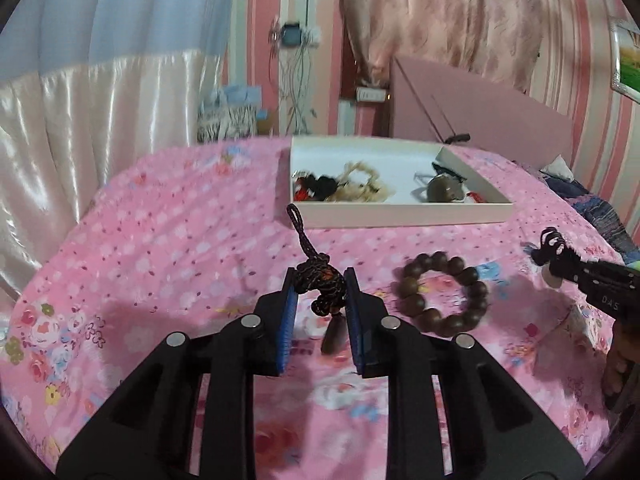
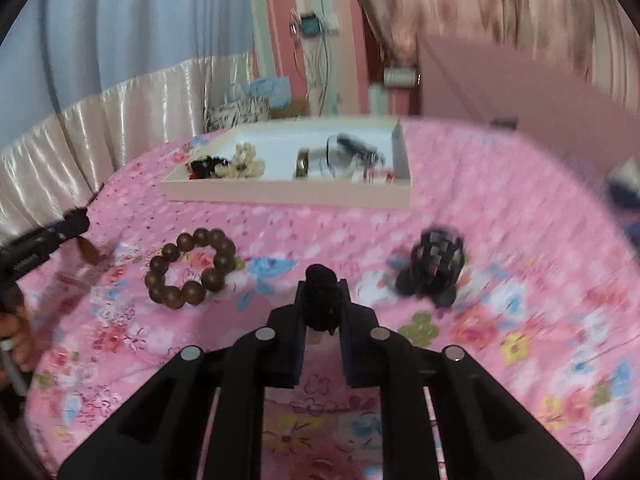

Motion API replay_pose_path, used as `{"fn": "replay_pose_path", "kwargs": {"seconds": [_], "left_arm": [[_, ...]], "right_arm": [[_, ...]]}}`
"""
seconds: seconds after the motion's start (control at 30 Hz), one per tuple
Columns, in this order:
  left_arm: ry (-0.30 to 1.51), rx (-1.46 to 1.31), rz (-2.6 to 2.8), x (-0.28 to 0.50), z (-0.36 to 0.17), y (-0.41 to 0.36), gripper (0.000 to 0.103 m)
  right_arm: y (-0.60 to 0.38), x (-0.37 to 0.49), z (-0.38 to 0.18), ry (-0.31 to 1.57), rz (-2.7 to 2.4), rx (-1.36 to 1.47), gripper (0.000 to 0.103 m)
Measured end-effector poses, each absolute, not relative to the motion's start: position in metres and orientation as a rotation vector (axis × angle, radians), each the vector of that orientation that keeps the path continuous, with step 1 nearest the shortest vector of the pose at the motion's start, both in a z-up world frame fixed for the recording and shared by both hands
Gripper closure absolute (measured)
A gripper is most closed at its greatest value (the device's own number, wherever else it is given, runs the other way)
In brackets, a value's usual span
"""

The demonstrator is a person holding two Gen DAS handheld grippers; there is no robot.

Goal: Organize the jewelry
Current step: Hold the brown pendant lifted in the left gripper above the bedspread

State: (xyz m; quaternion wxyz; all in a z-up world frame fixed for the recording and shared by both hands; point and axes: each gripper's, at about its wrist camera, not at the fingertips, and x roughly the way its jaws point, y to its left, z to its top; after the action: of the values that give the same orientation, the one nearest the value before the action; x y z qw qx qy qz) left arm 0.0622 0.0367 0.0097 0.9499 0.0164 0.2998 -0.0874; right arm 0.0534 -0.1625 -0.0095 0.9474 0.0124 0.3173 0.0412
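Near the wooden bead bracelet (image 1: 442, 294) on the bed (image 1: 160, 240), the left gripper (image 1: 320, 286) clamps a knotted cord charm (image 1: 320, 284), the right gripper (image 2: 322, 300) a dark scrunchie-like piece (image 2: 320, 300), both short of the jewelry box (image 1: 400, 214).

Left gripper (image 1: 320, 280): matte black, two broad ribbed arms, blue pads on inner finger faces, four round silver pins across the linkage. Right gripper (image 2: 322, 294): same black build, silver pins, darker blue pads; white lettering on its side, unreadable
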Motion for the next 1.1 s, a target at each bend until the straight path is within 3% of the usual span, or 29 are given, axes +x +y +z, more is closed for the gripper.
{"fn": "replay_pose_path", "kwargs": {"seconds": [0.13,0.3,0.7,1.1], "left_arm": [[0.549,0.094,-0.187,0.041,0.004,0.013,0.082],[0.479,0.109,-0.152,0.028,0.008,0.008,0.082],[0.468,0.195,-0.119,0.022,0.008,-0.002,0.081],[0.487,0.083,-0.061,0.027,0.009,0.021,0.081]], "right_arm": [[-0.145,0.038,0.001,0.546,0.042,-0.088,0.090],[-0.162,0.042,0.003,0.567,0.015,-0.014,0.090],[-0.161,0.038,0.003,0.546,0.019,-0.002,0.090],[-0.164,0.035,0.004,0.547,0.016,0.012,0.090]]}}
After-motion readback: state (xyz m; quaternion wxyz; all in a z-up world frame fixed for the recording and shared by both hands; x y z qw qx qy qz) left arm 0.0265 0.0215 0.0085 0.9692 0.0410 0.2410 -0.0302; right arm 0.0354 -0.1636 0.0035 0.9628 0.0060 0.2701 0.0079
